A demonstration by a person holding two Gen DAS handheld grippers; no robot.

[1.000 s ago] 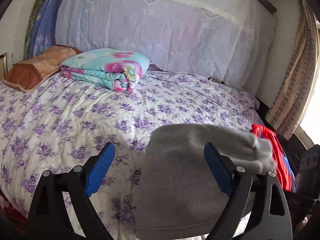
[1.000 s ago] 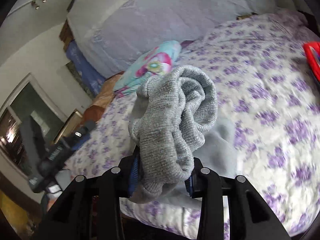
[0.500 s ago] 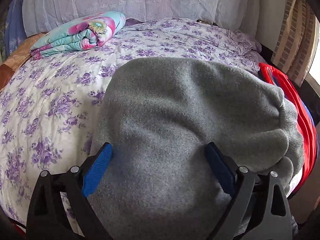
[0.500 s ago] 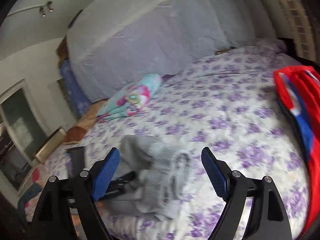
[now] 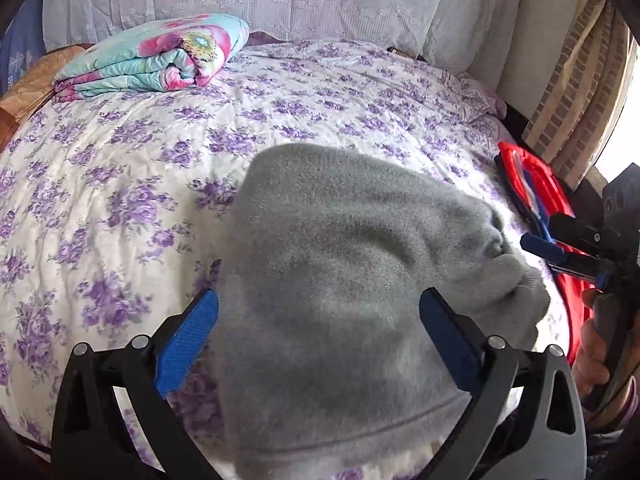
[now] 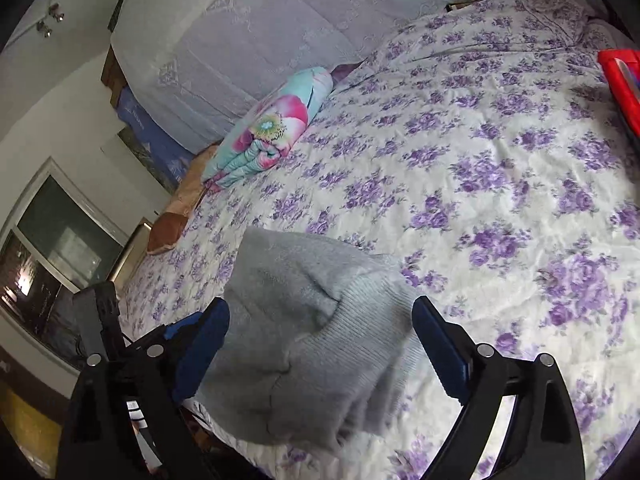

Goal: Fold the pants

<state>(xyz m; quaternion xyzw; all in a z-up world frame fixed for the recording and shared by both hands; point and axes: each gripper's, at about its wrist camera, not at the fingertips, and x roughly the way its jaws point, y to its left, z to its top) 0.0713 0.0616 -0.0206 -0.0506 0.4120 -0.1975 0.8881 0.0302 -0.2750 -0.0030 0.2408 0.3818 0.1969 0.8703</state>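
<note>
Left gripper (image 5: 318,336) jaws spread wide, just been opening, over grey pants (image 5: 360,280) bunched at near edge of bed (image 5: 120,184); pads not pressing the cloth. Right gripper (image 6: 320,344) likewise wide, just opened, ribbed cuff between its jaws, released.

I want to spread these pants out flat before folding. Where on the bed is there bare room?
Free: the wide floral bedspread between the grey pants at the near edge, the folded floral quilt near the headboard, and the red item at the right edge. Crowded: the near edge, where both open grippers, left and right, straddle the pants.
</note>
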